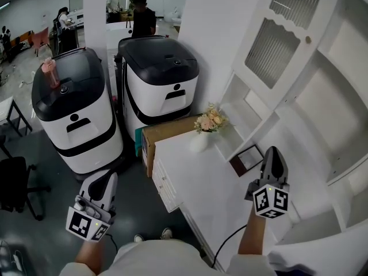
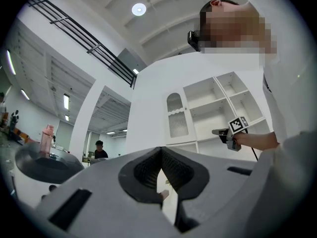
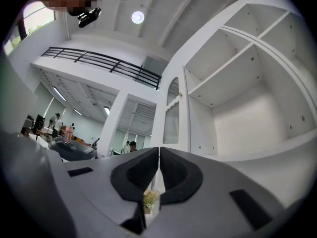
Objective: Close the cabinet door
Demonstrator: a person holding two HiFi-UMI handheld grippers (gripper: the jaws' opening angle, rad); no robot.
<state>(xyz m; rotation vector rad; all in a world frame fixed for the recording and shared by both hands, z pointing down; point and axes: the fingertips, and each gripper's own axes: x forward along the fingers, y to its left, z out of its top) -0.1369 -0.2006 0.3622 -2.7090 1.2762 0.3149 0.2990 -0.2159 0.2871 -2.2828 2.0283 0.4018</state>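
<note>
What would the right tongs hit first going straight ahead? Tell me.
Most likely the open cabinet door, seen just above the shut right tongs; the flowers sit lower, off that line. Depth is unclear.

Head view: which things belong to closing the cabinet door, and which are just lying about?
For the job: white cabinet door with ribbed glass panels, standing open; white shelf cabinet; right hand-held gripper, shut and empty.
Lying about: small white vase of flowers; dark-framed picture; brown cardboard box; two white-and-black machines; pink bottle.
</note>
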